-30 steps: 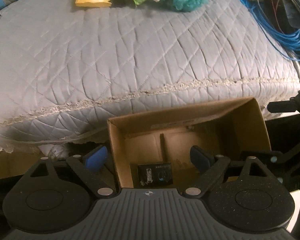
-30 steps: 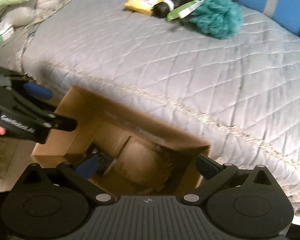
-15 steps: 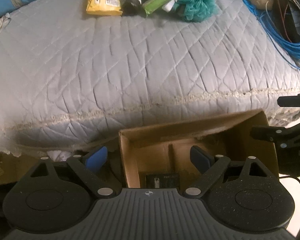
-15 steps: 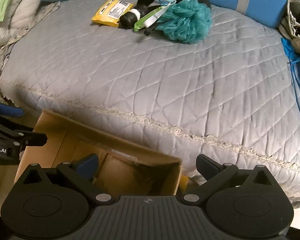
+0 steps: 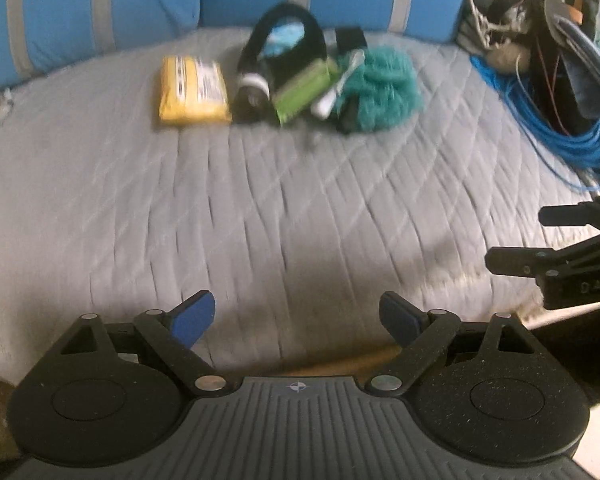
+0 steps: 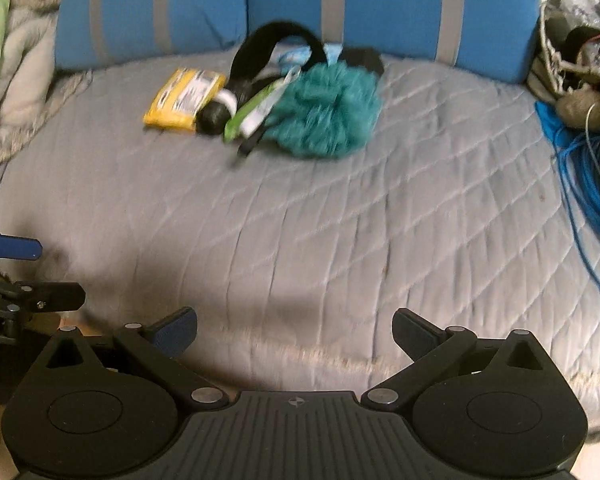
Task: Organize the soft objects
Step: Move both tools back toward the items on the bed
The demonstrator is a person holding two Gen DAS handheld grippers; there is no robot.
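Note:
A cluster of soft items lies at the far side of the grey quilted bed (image 5: 260, 208): a yellow packet (image 5: 192, 90), a black curved band (image 5: 288, 36), a green packet (image 5: 304, 90) and a teal mesh pouf (image 5: 380, 88). The right wrist view shows the same yellow packet (image 6: 184, 98), green packet (image 6: 256, 110) and teal pouf (image 6: 328, 114). My left gripper (image 5: 298, 318) is open and empty over the bed's near edge. My right gripper (image 6: 296, 330) is open and empty too, off to the right of the left one. A sliver of cardboard box (image 5: 340, 362) shows below.
Blue cushions with grey stripes (image 5: 100, 12) back the bed. A coil of blue cable (image 5: 572, 140) and a heap of bags (image 5: 560, 20) crowd the right side. A pale blanket (image 6: 20, 80) lies left. The right gripper's fingers (image 5: 540, 260) reach into the left wrist view.
Both views have tilted up from the open cardboard box to the bed top. The box has dropped almost out of sight and the item cluster now sits lower in both views. Both grippers stayed open.

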